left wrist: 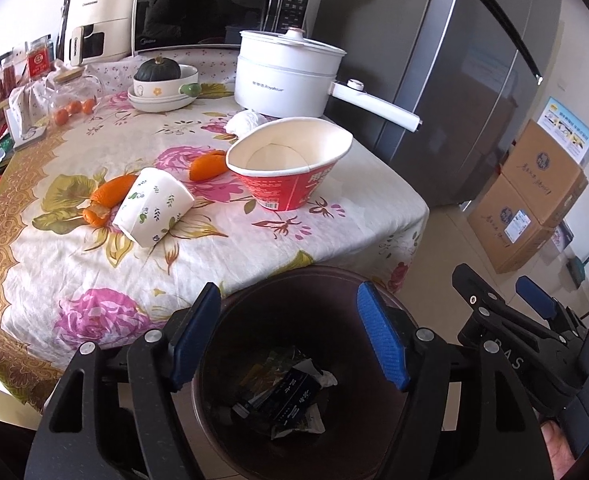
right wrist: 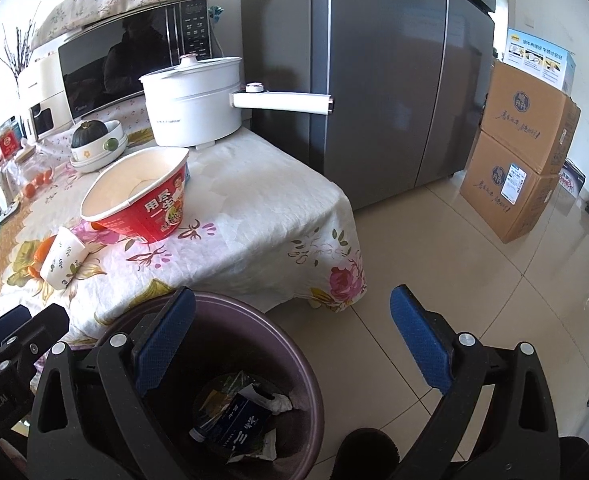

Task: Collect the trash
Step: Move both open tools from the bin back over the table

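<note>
A dark round trash bin (left wrist: 314, 271) stands on the floor at the table's near corner, with a dark blue carton (left wrist: 292, 394), wrappers and tissue inside. My left gripper (left wrist: 290, 300) hangs open over it, nothing between its blue pads. My right gripper (right wrist: 292, 300) is also open and empty over the bin's (right wrist: 254, 316) right rim. On the floral tablecloth (left wrist: 94, 264) lie a red instant-noodle bowl (left wrist: 290, 184), a tipped patterned paper cup (left wrist: 154, 208), two orange peels (left wrist: 112, 192) (left wrist: 208, 166) and a crumpled tissue (left wrist: 246, 120).
A white electric pot (left wrist: 286, 76) with a long handle, a bowl holding a green squash (left wrist: 160, 70), a glass jar of small oranges (left wrist: 74, 96) and a microwave (left wrist: 222, 4) fill the table's back. A grey fridge (right wrist: 374, 80) and stacked cardboard boxes (right wrist: 522, 168) stand to the right.
</note>
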`<state>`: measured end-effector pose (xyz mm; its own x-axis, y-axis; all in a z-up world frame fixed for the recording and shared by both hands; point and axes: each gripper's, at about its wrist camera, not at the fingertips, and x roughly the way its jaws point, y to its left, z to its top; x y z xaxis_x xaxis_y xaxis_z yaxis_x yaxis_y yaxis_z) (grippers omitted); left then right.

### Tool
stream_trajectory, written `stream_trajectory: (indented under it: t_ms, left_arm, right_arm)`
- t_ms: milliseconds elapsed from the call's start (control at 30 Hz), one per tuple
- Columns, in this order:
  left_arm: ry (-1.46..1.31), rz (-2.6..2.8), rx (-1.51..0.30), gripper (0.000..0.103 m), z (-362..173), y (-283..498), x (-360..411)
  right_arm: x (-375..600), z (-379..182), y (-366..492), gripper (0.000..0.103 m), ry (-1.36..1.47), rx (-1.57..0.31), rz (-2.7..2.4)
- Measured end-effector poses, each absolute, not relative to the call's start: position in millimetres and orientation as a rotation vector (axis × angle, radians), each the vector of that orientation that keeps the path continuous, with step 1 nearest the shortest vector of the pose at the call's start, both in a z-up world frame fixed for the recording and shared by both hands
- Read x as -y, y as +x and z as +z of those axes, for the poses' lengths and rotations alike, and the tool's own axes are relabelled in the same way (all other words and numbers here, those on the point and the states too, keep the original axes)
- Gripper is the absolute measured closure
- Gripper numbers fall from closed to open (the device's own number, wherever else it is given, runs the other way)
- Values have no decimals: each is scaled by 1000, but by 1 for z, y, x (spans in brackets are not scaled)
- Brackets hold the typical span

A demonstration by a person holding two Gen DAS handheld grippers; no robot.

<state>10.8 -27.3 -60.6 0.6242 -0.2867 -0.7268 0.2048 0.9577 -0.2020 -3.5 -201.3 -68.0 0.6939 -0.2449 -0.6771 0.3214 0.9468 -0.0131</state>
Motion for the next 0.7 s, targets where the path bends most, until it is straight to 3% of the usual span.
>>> stream_trajectory:
  t_ms: [700]
  left_arm:
    - [-180, -157, -801, 31, -33, 62, -37]
  right_arm:
    - [138, -30, 54, 7, -24, -697, -245]
